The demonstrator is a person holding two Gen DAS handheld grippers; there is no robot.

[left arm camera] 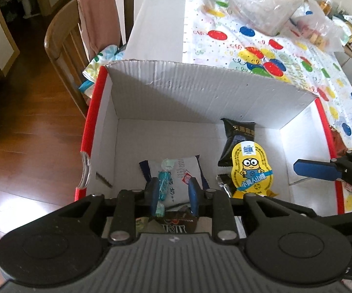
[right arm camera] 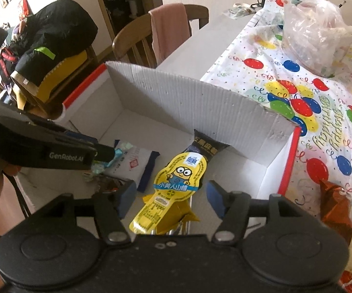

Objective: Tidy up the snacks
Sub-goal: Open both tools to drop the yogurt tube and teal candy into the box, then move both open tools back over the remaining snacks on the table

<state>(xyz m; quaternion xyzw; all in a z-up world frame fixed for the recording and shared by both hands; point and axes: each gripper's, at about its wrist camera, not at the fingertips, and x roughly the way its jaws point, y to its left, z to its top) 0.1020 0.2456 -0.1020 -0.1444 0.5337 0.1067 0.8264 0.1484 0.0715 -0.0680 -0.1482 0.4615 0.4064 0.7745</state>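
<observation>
A white cardboard box with red edges (left arm camera: 166,90) (right arm camera: 195,97) stands on the table. Inside lie a yellow Minion snack (left arm camera: 250,168) (right arm camera: 176,183), a black packet (left arm camera: 239,131) (right arm camera: 205,144), a white and blue packet (left arm camera: 183,171) (right arm camera: 132,166) and a dark packet (left arm camera: 176,222). My left gripper (left arm camera: 173,193) is over the box, partly open, with a teal wrapped candy (left arm camera: 162,185) (right arm camera: 117,155) against its left finger. My right gripper (right arm camera: 169,195) is open and empty above the Minion snack; one of its fingers (left arm camera: 317,168) shows in the left wrist view.
A balloon-print tablecloth (left arm camera: 261,48) (right arm camera: 322,122) covers the table beyond the box, with clear plastic bags (left arm camera: 263,2) (right arm camera: 315,26) on it. An orange-brown snack bag (right arm camera: 336,207) lies right of the box. Wooden chairs (left arm camera: 66,39) (right arm camera: 136,41) stand to the left.
</observation>
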